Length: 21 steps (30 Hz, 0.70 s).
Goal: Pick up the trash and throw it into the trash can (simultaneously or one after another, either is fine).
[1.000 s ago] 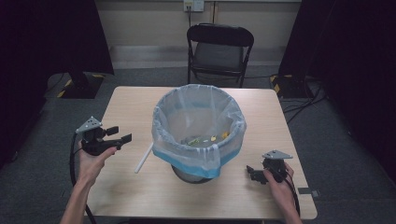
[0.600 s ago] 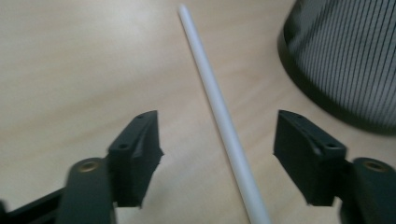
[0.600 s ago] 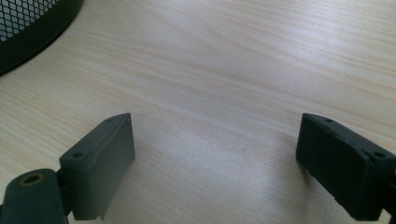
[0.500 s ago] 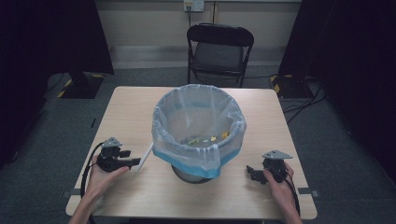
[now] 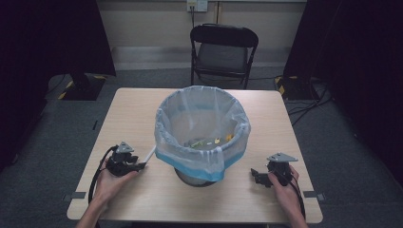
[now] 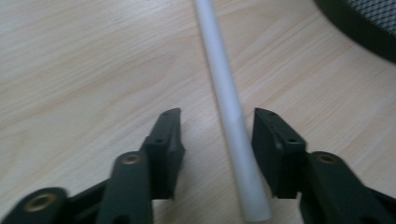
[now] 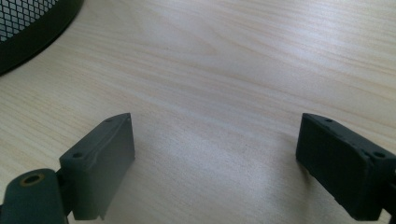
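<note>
A thin white rod (image 5: 149,155) lies on the wooden table (image 5: 133,109), left of a mesh bin lined with a white and blue bag (image 5: 202,128). My left gripper (image 5: 140,166) rests low on the table at the rod's near end. In the left gripper view the rod (image 6: 229,107) runs between the jaws of my left gripper (image 6: 217,114). These jaws have just been closing, and a gap still shows beside the left pad. My right gripper (image 5: 256,175) sits on the table right of the bin. In its own view my right gripper (image 7: 215,121) stands wide open over bare wood.
Small yellow and green scraps (image 5: 209,141) lie in the bottom of the bag. The bin's black base (image 6: 369,23) stands close to the rod's far end, and the same base (image 7: 28,28) lies ahead-left of my right gripper. A black folding chair (image 5: 223,52) stands beyond the table.
My left gripper has come down from above the table's left side to the rod's near end, and its jaws have narrowed around the rod. The right gripper has not moved.
</note>
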Motion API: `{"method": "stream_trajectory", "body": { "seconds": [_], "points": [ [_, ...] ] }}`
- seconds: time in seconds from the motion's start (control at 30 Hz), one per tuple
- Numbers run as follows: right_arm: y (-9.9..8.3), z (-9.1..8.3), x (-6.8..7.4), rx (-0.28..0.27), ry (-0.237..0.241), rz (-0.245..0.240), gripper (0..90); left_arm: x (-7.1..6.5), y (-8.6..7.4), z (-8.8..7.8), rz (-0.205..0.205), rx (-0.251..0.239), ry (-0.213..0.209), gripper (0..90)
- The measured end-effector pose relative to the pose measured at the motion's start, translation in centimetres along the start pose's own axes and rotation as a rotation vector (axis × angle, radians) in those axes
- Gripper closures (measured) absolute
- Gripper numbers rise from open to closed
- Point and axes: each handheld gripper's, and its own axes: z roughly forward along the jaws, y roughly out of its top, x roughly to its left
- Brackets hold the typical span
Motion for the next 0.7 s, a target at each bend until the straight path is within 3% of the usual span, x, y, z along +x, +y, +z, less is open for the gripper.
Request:
{"method": "stream_trajectory", "body": {
  "seconds": [0.17,0.37,0.53,0.7],
  "points": [
    [0.0,0.0,0.0,0.0,0.0,-0.001,10.7,0.4,0.0,0.0,-0.012,-0.007,0.009,61.2],
    [0.0,0.0,0.0,0.0,0.0,0.0,10.7,1.3,-0.1,0.1,-0.053,-0.031,-0.003,77.8],
    [0.0,0.0,0.0,0.0,0.0,0.0,10.7,1.4,-0.1,0.2,-0.054,-0.031,0.002,79.0],
    [0.0,0.0,0.0,0.0,0.0,0.0,10.7,1.7,-0.3,0.2,-0.086,-0.051,-0.022,79.5]
  ]
}}
